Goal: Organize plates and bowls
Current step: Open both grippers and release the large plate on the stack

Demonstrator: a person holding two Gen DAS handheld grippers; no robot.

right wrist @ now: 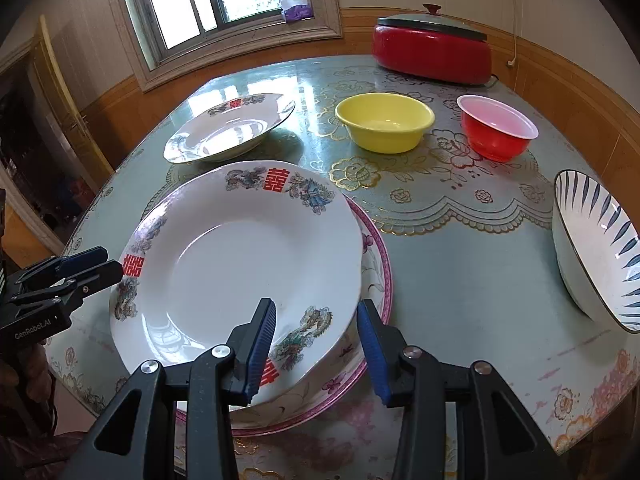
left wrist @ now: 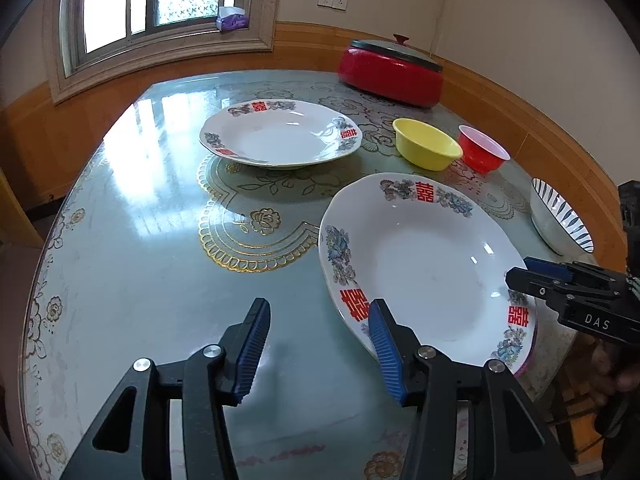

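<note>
Glass-topped table [right wrist: 460,240] carries a near plate [right wrist: 248,264] stacked on a pink-rimmed plate [right wrist: 380,256], a far plate [right wrist: 228,128], yellow bowl [right wrist: 384,122], red bowl [right wrist: 496,128] and striped bowl [right wrist: 596,256]. Left gripper [left wrist: 316,344] released, empty, beside the stack. Right gripper [right wrist: 316,344] jaws parted, straddling the near plate's rim without pressing.

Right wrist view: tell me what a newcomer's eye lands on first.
First, the white plate with red characters in the near middle, lying on a pink-rimmed plate, with the right claw straddling its near rim, pads apart. Next, the yellow bowl and red bowl side by side further back, and the red lidded cooker at the table's far edge.
</note>
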